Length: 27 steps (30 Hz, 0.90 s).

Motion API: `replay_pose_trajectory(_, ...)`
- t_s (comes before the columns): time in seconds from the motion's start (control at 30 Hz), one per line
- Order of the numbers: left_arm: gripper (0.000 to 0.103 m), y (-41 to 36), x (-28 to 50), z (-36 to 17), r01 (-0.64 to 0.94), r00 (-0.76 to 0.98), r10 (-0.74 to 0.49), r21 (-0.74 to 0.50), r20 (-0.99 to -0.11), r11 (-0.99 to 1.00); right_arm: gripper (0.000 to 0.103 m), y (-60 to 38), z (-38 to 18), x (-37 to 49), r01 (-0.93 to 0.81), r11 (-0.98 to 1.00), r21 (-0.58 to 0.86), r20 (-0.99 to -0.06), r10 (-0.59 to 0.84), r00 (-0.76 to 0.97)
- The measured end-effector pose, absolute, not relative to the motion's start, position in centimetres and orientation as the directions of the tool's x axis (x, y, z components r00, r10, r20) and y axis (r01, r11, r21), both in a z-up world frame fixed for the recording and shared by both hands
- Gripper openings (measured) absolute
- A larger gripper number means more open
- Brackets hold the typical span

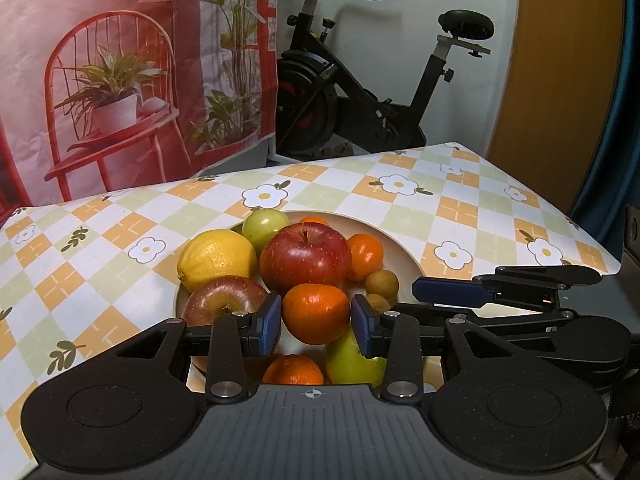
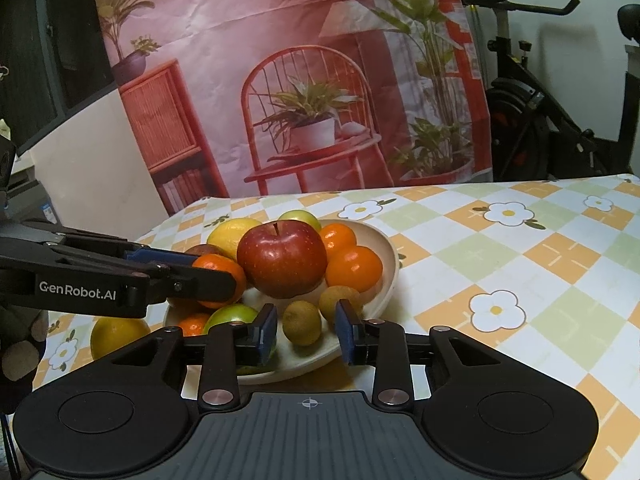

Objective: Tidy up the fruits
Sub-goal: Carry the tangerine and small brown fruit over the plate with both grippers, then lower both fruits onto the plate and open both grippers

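A beige plate [image 1: 404,256] [image 2: 384,248] holds piled fruit: a big red apple [image 1: 306,258] [image 2: 282,258], a lemon [image 1: 218,258], a second apple [image 1: 224,300], several oranges, green fruits and small brown fruits. My left gripper [image 1: 316,324] is open, its pads on either side of an orange [image 1: 316,312] [image 2: 218,270] without pressing it. My right gripper [image 2: 306,332] is open around a small brown fruit [image 2: 302,322] at the plate's near edge; a second brown fruit [image 2: 340,300] lies beside it.
A yellow fruit [image 2: 118,336] lies on the checked flower tablecloth [image 2: 520,260] left of the plate. A printed backdrop [image 2: 300,80] hangs behind the table. An exercise bike [image 1: 360,80] stands past the far edge.
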<state>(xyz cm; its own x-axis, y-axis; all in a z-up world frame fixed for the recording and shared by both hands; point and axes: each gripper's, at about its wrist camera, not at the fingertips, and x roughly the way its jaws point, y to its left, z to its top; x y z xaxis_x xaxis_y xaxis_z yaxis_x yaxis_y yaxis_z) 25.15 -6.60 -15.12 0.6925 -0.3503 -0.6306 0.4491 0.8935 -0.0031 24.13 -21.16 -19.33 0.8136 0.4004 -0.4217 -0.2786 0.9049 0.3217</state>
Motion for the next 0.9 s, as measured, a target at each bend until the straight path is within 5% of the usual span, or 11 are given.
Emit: replay_pose_trajectory(0.9,0.052,-4.8,23.7,-14.2,0.385,0.704,-0.33,-0.054,-0.629,0.922,0.043,-21.4,-19.0,23.9,-0.286,0.899,0.331,-0.406,0.41,0.817)
